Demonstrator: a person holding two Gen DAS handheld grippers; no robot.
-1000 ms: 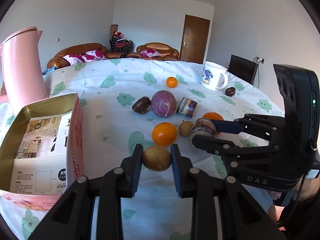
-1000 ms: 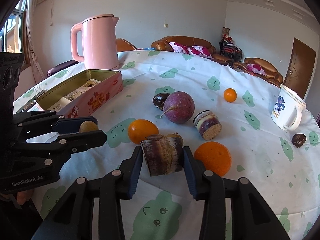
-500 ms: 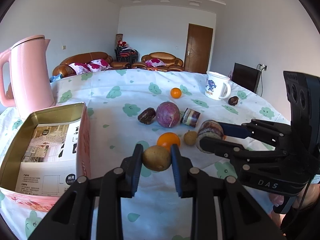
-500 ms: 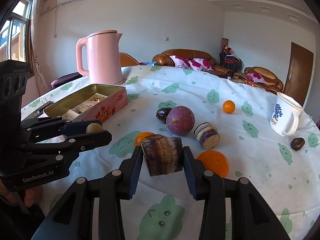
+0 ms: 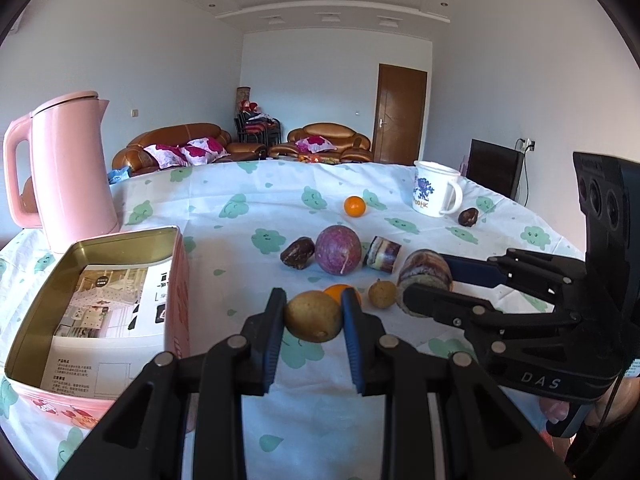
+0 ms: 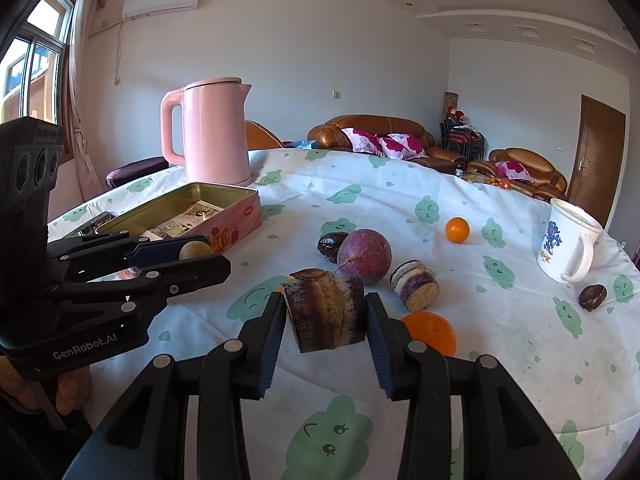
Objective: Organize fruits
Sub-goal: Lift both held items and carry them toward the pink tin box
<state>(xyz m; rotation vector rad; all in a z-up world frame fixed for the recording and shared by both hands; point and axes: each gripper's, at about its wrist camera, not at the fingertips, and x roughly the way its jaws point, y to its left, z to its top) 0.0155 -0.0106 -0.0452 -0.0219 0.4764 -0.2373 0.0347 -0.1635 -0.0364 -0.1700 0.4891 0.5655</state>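
Transport step, by the look of it: left gripper (image 5: 313, 316) clamped on a tan fruit (image 5: 313, 316), right gripper (image 6: 325, 316) clamped on a cane chunk (image 6: 325, 312), both held above the table (image 6: 500, 380) near its front edge. Next, likely: swing left over the tin (image 5: 100, 240) at the table's left edge, lower, release. Fruit smooth, round; cane dark-barked, rough-cut.

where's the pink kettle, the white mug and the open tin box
pink kettle (image 6: 216, 132), right wrist view, middle of its body
white mug (image 6: 562, 242), right wrist view, its side wall
open tin box (image 5: 178, 280), left wrist view, pink side wall
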